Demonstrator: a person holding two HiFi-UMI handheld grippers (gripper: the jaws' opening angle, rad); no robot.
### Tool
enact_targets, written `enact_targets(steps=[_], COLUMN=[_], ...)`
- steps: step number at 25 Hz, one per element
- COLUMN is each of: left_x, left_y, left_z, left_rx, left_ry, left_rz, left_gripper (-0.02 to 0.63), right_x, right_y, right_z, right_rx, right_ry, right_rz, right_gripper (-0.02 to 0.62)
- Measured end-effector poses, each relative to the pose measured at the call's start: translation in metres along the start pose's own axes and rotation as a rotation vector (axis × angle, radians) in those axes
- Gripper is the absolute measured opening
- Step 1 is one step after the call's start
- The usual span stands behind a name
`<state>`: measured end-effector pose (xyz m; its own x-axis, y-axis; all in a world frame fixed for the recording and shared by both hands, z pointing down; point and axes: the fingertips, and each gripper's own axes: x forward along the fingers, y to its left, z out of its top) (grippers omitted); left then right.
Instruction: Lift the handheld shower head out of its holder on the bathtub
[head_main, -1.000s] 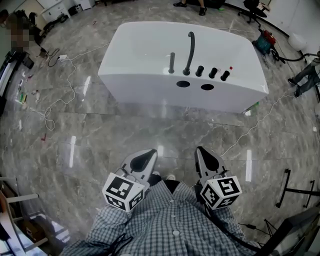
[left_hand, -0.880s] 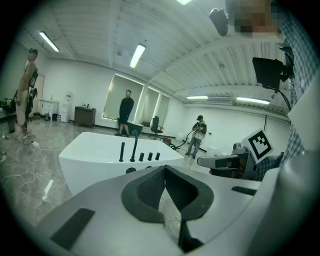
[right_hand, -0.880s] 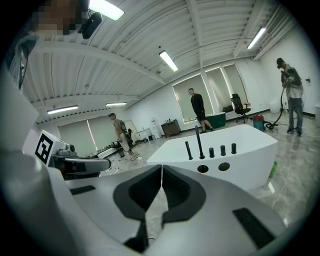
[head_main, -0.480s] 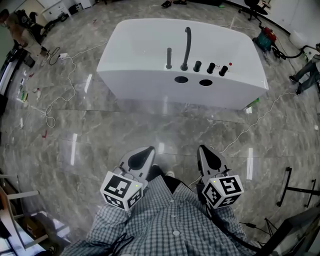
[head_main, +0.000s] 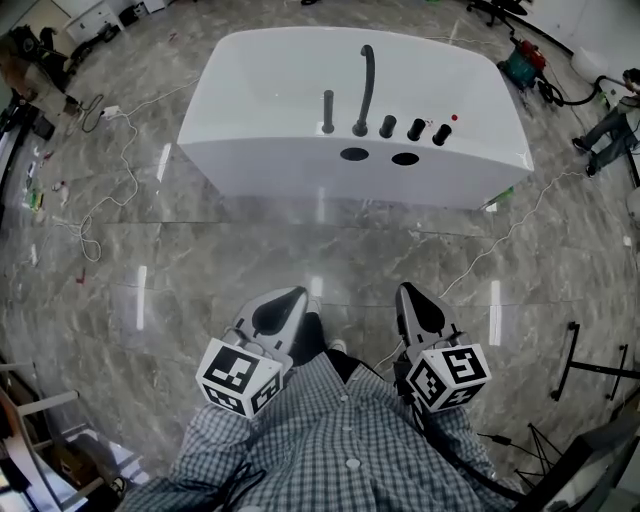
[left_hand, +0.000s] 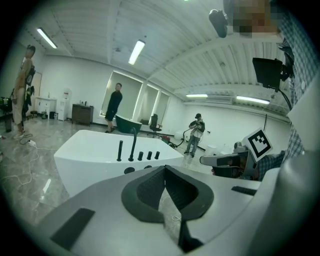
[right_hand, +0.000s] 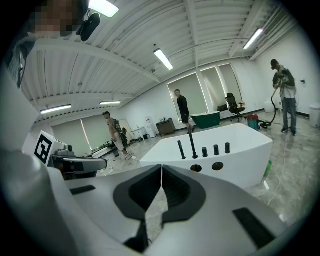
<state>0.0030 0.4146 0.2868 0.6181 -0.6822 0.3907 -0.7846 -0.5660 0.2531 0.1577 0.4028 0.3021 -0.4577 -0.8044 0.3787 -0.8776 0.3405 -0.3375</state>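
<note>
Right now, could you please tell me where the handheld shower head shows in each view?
Head view: upper centre, the handheld shower head stands upright on the bathtub's near ledge.
Left gripper view: shower head left of centre.
Right gripper view: shower head just right of centre.
Shared landmark: the curved spout stands immediately to its right in all three.

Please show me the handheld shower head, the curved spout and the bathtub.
handheld shower head (head_main: 328, 110), head view, middle of its upright black body.
curved spout (head_main: 365, 88), head view, middle of its stem.
bathtub (head_main: 250, 170), head view, near white wall.
</note>
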Motion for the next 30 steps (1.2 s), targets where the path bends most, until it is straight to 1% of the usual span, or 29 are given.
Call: enact_targets(steps=[6, 12, 17, 23, 30], left_x=[0.034, 0.058, 0.060, 0.054, 0.050], left_y=[0.038, 0.070, 0.105, 0.148, 0.177], left_z=[0.027, 0.048, 0.057, 0.062, 0.063], left_rx=[0.000, 0.014, 0.003, -0.009, -0.022], left_ry=[0.003, -0.005, -0.007, -0.016, -0.015], left_rz=[-0.032, -0.063, -0.057, -0.042, -0.033], left_gripper=[0.009, 0.009, 0.009, 0.009, 0.009], right_x=[0.039, 0.078, 0.109, 0.139, 0.159], right_y=[-0.002, -0.003, 0.006, 0.021, 0.026], right_z=[0.031, 0.049, 0.060, 0.064, 0.068], right_rx=[-0.007, -0.006, -0.010, -0.011, 0.045], right_ry=[-0.014, -0.024, -0.021, -0.017, -0.031], right_rz=[-0.008, -0.032, -0.039, -0.051, -0.068], right_gripper=[0.018, 0.018, 0.018, 0.018, 0.018])
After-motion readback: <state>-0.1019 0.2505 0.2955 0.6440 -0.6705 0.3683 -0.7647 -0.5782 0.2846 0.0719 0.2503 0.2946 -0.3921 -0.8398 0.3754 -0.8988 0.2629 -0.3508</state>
